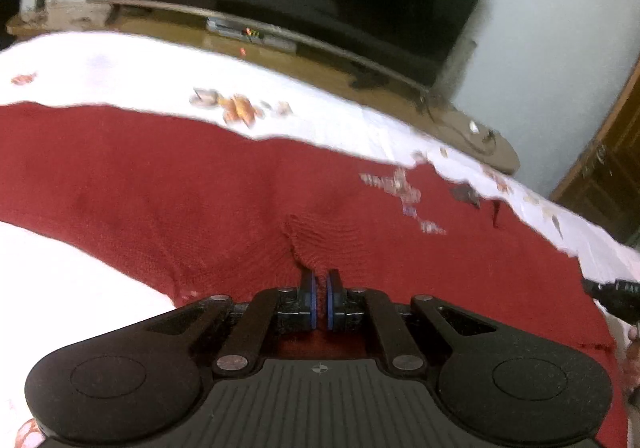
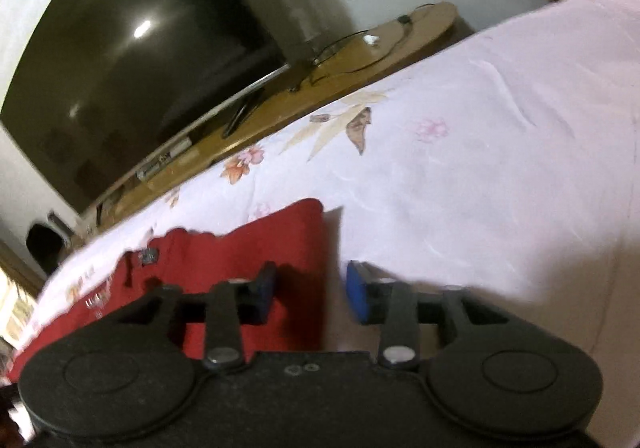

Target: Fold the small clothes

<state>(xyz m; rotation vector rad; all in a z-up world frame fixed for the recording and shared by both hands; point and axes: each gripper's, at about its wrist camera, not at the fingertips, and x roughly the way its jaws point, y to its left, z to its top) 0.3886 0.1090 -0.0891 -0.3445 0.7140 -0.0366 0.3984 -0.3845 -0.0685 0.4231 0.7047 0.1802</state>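
Left hand-held gripper [image 1: 320, 282] pinches the red knit garment [image 1: 200, 187] on the bed [image 2: 460, 167], right hand-held gripper [image 2: 310, 290] open at its edge.

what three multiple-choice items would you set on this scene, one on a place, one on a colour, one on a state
1. Where does the red garment lie?
A. on the white floral sheet
B. on the wooden shelf under the television
C. over the back of a chair

2. What colour are the pads on the gripper fingers?
A. green
B. yellow
C. blue

3. How does the left gripper stand?
A. wide open, clear of the cloth
B. shut on a pinch of the red garment
C. shut on the sheet alone

Answers:
1 A, since white flowered cloth shows round the garment's edges.
2 C, since blue pads show in both wrist views.
3 B, since the knit puckers into a ridge that runs between the nearly closed pads.
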